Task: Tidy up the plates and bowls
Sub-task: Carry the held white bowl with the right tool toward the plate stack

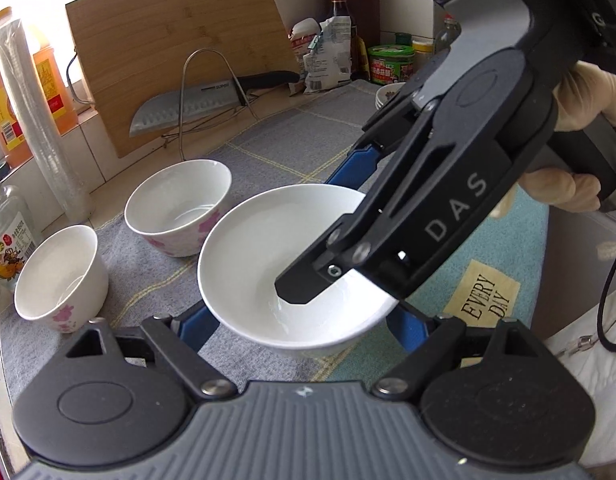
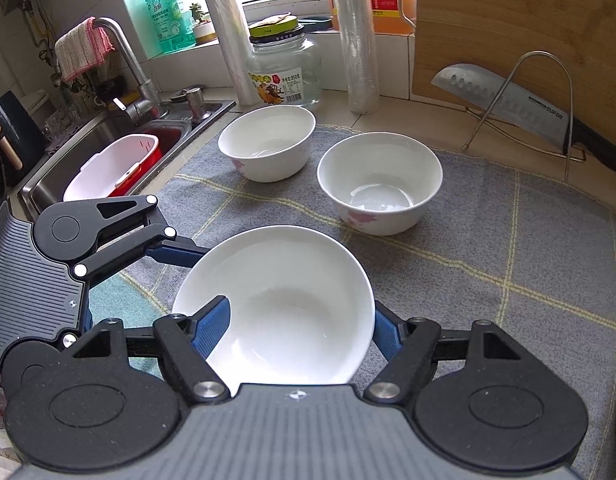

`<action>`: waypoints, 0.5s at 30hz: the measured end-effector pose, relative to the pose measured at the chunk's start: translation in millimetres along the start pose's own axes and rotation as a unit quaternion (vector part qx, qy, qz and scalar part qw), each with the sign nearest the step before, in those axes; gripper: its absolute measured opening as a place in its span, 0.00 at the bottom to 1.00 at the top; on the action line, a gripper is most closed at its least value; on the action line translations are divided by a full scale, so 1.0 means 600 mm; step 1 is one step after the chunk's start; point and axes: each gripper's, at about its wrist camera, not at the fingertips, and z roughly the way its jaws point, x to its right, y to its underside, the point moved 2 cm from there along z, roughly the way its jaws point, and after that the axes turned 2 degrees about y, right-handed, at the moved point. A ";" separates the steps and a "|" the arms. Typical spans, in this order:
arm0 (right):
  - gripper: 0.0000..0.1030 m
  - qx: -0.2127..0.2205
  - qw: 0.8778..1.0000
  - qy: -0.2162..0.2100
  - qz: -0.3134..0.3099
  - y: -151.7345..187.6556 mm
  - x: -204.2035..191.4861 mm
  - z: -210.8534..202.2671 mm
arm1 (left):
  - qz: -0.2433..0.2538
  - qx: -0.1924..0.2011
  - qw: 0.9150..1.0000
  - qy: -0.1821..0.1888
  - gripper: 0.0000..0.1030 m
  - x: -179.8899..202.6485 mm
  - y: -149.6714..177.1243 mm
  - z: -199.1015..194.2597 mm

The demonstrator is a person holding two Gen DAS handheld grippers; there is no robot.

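Note:
A plain white shallow bowl (image 1: 267,264) (image 2: 283,304) is held over the grey mat. My right gripper (image 2: 301,328) is shut on its near rim, one blue finger (image 2: 211,326) inside and one outside. My left gripper (image 1: 303,332) has a blue finger on each side of the bowl's lower part; whether it clamps the bowl is unclear. Two flowered white bowls stand upright on the mat: one in the middle (image 1: 179,208) (image 2: 380,182), one nearer the sink (image 1: 61,278) (image 2: 267,142).
A cutting board (image 1: 179,60), a knife (image 2: 504,104) on a wire rack, oil bottles (image 1: 11,92), plastic rolls (image 2: 356,40) and a glass jar (image 2: 285,68) line the back. A sink (image 2: 107,148) lies left. Stacked dishes (image 1: 388,94) sit far right.

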 end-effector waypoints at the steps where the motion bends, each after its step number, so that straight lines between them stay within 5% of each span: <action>1: 0.77 0.001 1.000 0.003 0.004 0.003 0.008 -0.004 | 0.003 0.001 1.000 0.005 0.87 0.003 -0.006 0.006; 15: 0.77 0.005 0.997 0.064 0.036 0.036 0.117 -0.039 | 0.029 0.012 0.998 0.048 0.87 0.034 -0.086 0.099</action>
